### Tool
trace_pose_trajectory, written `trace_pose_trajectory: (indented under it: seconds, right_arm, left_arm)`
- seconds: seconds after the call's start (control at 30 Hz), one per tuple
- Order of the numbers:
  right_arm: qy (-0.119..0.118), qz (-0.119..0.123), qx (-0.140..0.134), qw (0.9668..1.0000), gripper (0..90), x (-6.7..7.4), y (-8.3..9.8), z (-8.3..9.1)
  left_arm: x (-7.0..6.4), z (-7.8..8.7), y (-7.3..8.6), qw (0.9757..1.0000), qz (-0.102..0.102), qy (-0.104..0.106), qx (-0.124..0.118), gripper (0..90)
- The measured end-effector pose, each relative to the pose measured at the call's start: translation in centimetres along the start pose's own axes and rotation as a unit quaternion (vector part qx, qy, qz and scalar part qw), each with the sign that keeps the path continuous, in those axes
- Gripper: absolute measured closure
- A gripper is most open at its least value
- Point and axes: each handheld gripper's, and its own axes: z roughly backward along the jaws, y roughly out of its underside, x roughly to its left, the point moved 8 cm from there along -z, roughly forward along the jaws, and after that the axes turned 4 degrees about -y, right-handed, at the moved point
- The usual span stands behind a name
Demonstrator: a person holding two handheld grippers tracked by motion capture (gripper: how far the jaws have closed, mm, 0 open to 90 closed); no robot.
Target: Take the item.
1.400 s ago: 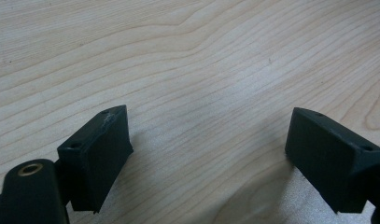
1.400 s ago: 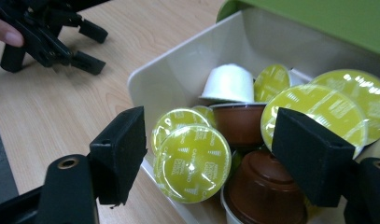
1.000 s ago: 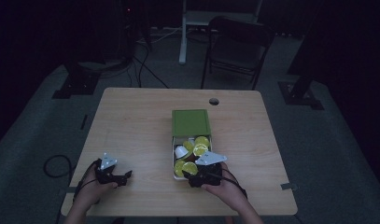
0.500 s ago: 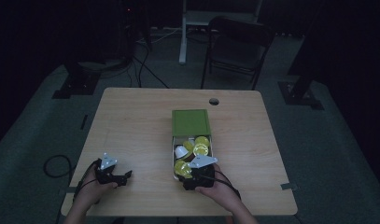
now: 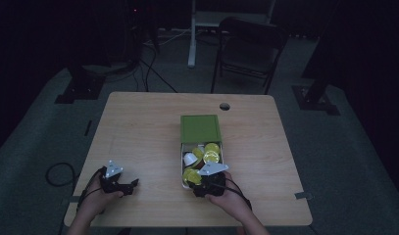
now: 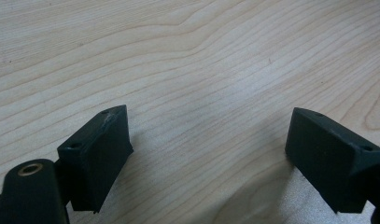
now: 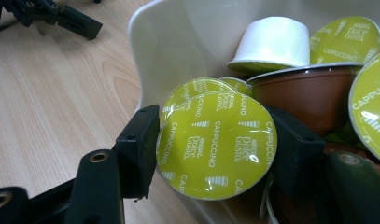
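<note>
At the near end of the white plastic tray (image 7: 145, 56), a green-lidded round coffee capsule (image 7: 215, 144) has just been pinched by the closing right gripper (image 7: 215, 149), not yet lifted out, while the left gripper (image 6: 208, 154) is held spread, empty.

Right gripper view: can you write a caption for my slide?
Right tool shut on a green-lidded capsule in the white box.

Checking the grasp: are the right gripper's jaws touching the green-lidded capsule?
Touching. The right gripper view shows the right gripper with both jaws pressed against opposite edges of the green-lidded capsule, no gap on either side.
</note>
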Motion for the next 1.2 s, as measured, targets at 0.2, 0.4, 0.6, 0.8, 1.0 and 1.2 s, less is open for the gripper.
trace_pose_trajectory:
  seconds: [0.2, 0.4, 0.6, 0.8, 1.0, 1.2]
  right_arm:
    - [-0.01, 0.001, -0.007, 0.9999, 40.1, 0.2, -0.4, 0.4]
    - [-0.012, 0.003, -0.015, 0.9998, 40.1, 0.2, -1.0, 1.3]
    - [-0.011, 0.004, -0.029, 0.9995, 40.1, 0.0, -2.0, 2.6]
    - [-0.008, -0.001, -0.048, 0.9988, 40.1, -0.6, -3.0, 4.0]
    - [0.004, -0.011, -0.066, 0.9978, 40.1, -1.7, -3.6, 5.5]
    - [0.018, -0.019, -0.08, 0.9964, 40.1, -3.0, -3.9, 7.0]
  left_arm:
    - [0.0, 0.0, 0.0, 1.0, 0.0, 0.0, 0.0, 14.4]
    - [0.0, 0.0, 0.0, 1.0, 0.0, 0.0, 0.0, 14.4]
    - [0.0, 0.0, 0.0, 1.0, -0.001, 0.0, 0.0, 14.4]
    - [0.0, 0.0, 0.0, 1.0, -0.001, 0.0, 0.0, 14.4]
    - [0.0, 0.0, 0.0, 1.0, -0.001, 0.0, 0.0, 14.4]
    - [0.0, 0.0, 0.0, 1.0, -0.001, 0.0, 0.0, 14.4]
